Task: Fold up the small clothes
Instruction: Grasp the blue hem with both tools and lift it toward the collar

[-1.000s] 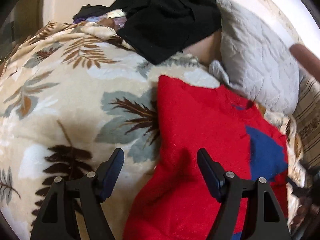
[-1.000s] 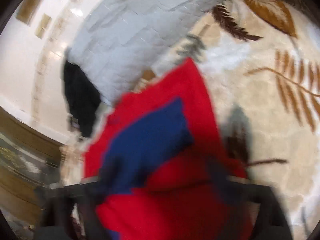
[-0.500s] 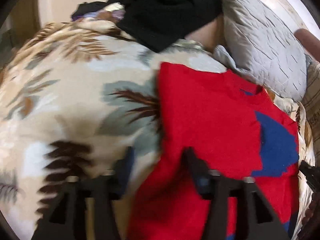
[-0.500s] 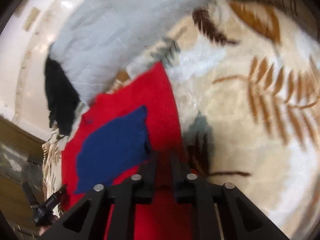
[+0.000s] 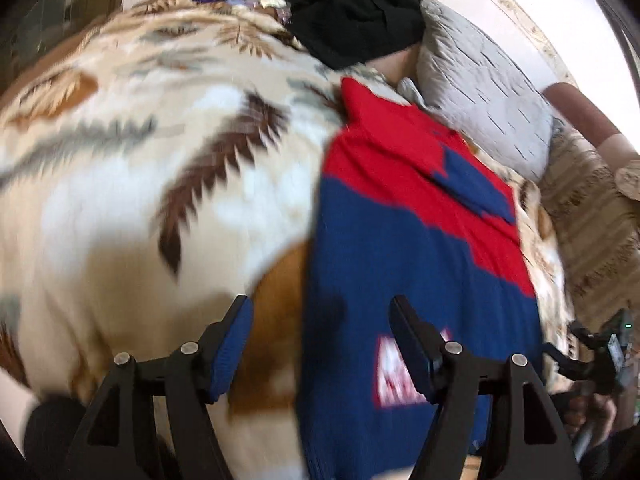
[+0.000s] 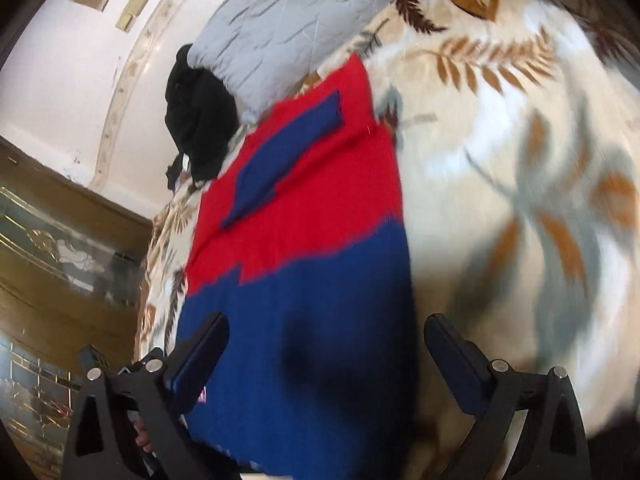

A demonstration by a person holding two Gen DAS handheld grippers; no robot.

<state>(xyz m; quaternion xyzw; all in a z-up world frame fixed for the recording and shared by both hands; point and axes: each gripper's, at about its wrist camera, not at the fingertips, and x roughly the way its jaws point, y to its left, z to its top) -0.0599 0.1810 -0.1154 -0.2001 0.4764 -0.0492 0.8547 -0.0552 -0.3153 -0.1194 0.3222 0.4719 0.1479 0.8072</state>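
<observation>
Red-and-blue knitted sweater (image 5: 420, 240), flat on leaf-print fleece blanket (image 5: 160, 160), lay beneath left hand-held gripper (image 5: 320, 344) and right hand-held gripper (image 6: 326, 364), both opening, empty.

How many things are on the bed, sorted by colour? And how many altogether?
Red and blue: 1, the knitted red-and-blue sweater lying flat.
Black: 1, the heap of crumpled black clothes.
Grey: 1, the quilted grey pillow.
Cream with brown leaves: 1, the fleecy leaf-print blanket under everything.
Total: 4.
</observation>
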